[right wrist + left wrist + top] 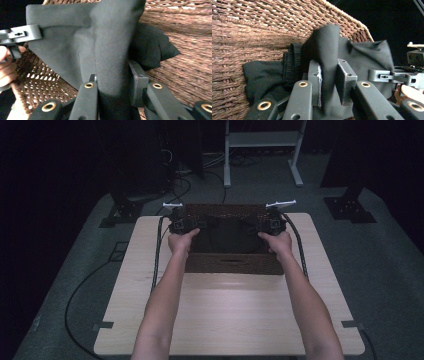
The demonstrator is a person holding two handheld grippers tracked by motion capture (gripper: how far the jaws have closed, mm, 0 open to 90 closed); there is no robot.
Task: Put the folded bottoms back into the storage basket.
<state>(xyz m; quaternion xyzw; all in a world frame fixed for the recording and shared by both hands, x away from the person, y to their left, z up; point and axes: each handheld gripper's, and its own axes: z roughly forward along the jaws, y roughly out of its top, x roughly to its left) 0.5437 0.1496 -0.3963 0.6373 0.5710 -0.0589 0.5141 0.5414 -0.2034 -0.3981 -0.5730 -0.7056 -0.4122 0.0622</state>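
Holding folds of black cloth [362, 53] pinched in both tools, left tool [329, 75] and right tool [113, 77], inside the wicker basket [230, 263]

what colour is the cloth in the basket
Black, plain; the cloth shows best in the left gripper view, against the brown woven basket.

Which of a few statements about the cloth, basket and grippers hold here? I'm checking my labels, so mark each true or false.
1. The black cloth lies in a woven basket. True.
2. The left gripper has cloth between its jaws. True.
3. The right gripper is empty. False: a fold of cloth runs between its jaws.
4. The basket stands on the floor. False: it stands on the wooden table.
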